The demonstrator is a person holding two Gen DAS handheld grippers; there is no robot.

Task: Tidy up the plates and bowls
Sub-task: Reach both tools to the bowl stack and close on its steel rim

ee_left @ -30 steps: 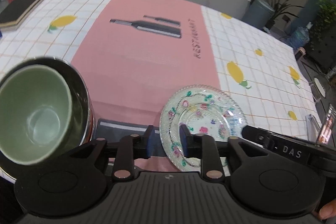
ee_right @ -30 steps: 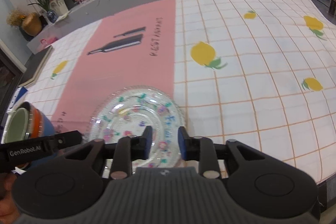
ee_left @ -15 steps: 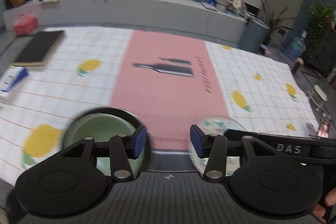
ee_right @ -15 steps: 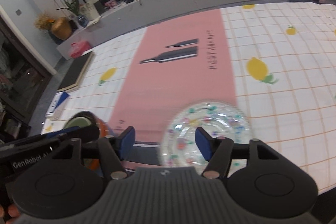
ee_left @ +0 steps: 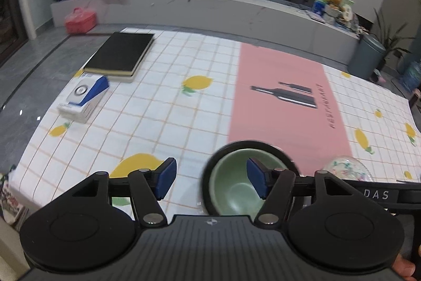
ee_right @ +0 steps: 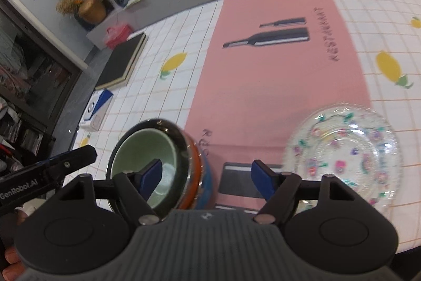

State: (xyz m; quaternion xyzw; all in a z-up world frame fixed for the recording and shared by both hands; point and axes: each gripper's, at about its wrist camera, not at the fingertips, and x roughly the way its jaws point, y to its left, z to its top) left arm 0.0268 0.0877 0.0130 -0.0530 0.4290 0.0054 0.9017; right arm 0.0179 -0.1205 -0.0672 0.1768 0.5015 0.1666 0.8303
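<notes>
We see a clear patterned glass plate (ee_right: 344, 149), a glossy green bowl (ee_right: 143, 152) in shiny metal, matt cloth (ee_left: 184, 117).

Black grippers, ribbed grey bodies, 2 blue-padded fingers (ee_left: 165, 177) each, silver screws.

The glass plate (ee_left: 347, 170) is half hidden behind the right gripper's arm at the tablecloth's near edge, the green bowl (ee_right: 147, 162) is partly covered by a blue pad (ee_right: 151, 177), and shelf clutter is blurred.
</notes>
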